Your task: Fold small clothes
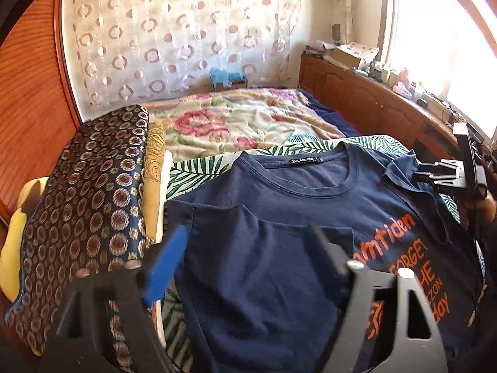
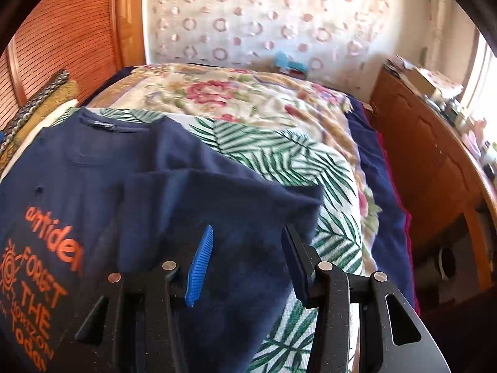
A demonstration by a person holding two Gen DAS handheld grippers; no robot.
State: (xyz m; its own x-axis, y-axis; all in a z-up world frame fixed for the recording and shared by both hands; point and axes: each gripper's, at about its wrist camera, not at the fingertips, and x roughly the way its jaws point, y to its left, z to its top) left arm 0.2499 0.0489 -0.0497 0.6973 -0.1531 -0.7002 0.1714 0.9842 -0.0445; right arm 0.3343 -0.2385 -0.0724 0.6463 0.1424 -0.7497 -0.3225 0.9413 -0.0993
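Note:
A navy T-shirt (image 1: 310, 205) with orange lettering lies front up on a leaf-print sheet (image 1: 198, 168), collar to the far side. Its left side is folded in over the chest. My left gripper (image 1: 248, 236) is open just above that folded flap, with nothing between the fingers. In the right wrist view the shirt (image 2: 174, 168) has its right sleeve flap folded inward too. My right gripper (image 2: 248, 245) is open over that flap's edge, holding nothing. The right gripper also shows in the left wrist view (image 1: 441, 174) beside the shirt's right sleeve.
A floral blanket (image 1: 236, 118) covers the far part of the bed. A dark patterned cushion (image 1: 93, 186) and yellow cloth lie at the left. A wooden cabinet (image 1: 366, 99) with clutter runs along the right under a bright window. A wooden slatted wall (image 2: 62, 37) stands left.

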